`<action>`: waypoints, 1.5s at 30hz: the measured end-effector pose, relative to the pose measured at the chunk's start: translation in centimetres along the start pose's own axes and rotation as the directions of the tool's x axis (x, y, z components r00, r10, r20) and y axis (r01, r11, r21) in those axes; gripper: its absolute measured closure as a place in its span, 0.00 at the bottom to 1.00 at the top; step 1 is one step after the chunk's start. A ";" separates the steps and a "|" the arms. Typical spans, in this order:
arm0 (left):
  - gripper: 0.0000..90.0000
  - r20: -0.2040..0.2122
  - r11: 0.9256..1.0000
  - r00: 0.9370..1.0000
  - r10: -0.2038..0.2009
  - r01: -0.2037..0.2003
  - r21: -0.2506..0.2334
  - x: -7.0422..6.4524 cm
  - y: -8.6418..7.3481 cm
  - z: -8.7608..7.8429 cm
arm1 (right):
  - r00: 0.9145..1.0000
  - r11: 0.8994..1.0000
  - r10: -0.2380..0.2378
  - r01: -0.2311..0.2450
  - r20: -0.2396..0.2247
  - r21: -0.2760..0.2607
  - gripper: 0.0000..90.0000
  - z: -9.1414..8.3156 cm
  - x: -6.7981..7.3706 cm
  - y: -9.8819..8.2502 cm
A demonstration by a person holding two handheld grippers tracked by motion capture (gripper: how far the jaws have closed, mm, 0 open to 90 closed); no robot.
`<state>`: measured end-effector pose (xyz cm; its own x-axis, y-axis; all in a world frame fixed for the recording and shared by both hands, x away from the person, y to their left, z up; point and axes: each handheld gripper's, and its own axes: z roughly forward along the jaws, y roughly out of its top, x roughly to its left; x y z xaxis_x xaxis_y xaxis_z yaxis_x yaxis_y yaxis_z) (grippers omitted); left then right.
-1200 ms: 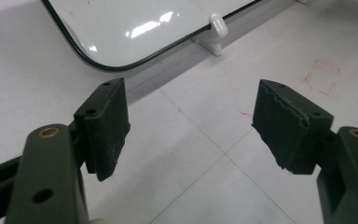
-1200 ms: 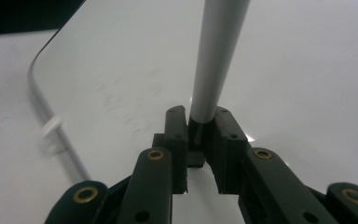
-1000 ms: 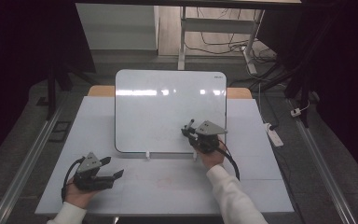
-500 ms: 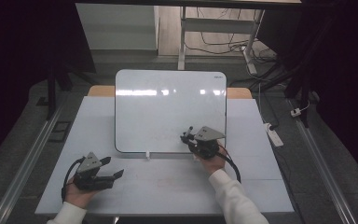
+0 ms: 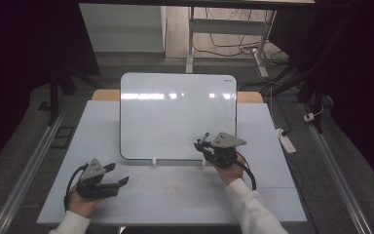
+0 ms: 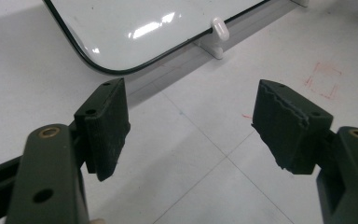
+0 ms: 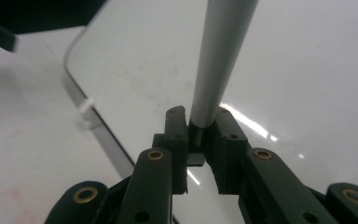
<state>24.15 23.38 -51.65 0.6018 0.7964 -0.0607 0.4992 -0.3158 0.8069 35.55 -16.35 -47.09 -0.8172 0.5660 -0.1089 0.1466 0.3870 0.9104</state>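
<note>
Marker [image 7: 221, 56]: grey barrel, tip cut off at frame top; long axis runs away from right gripper [image 7: 198, 126], pinched there over whiteboard [image 5: 177, 114]. Left gripper [image 6: 191, 126]: spread, empty, above table [image 5: 185, 195].

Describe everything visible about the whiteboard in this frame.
The whiteboard is a glossy white rectangle with rounded corners and a thin dark rim, catching ceiling glare. It leans tilted on the table, its lower edge seated in small white clips. Faint smudges mark its surface; no writing is legible. The right gripper, shut on a grey marker, sits at its lower right corner.
</note>
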 end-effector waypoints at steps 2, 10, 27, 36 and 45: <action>0.31 -0.001 1.000 1.000 0.004 -0.004 -0.003 -0.1 0.0 0.0 | 0.999 0.999 0.027 -0.028 -0.029 -0.016 0.86 -0.8 0.2 0.2; 0.31 -0.008 1.000 1.000 0.001 -0.001 -0.019 0.0 0.1 -0.2 | 0.989 0.998 0.058 -0.058 -0.136 0.005 0.86 -2.7 1.5 -0.7; 0.32 0.075 0.987 0.990 0.116 -0.107 -0.118 -3.7 5.0 0.0 | 0.970 0.997 0.050 -0.036 -0.236 0.062 0.86 -2.1 4.0 -0.7; 0.35 0.161 0.969 0.964 0.211 -0.184 -0.165 -7.1 9.3 1.9 | 0.960 0.996 0.076 -0.059 -0.271 0.071 0.86 -1.6 4.6 -0.7; 0.38 0.228 0.958 0.943 0.242 -0.196 -0.207 -9.3 11.7 3.1 | 0.953 0.992 0.103 -0.078 -0.285 0.096 0.86 -0.9 4.8 -0.8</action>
<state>26.33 10.68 -43.45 0.8305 0.5569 0.0045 0.2314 -0.3525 0.9068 30.98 -14.63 -47.99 -0.9227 0.3713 0.1035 0.2629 0.4098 0.8735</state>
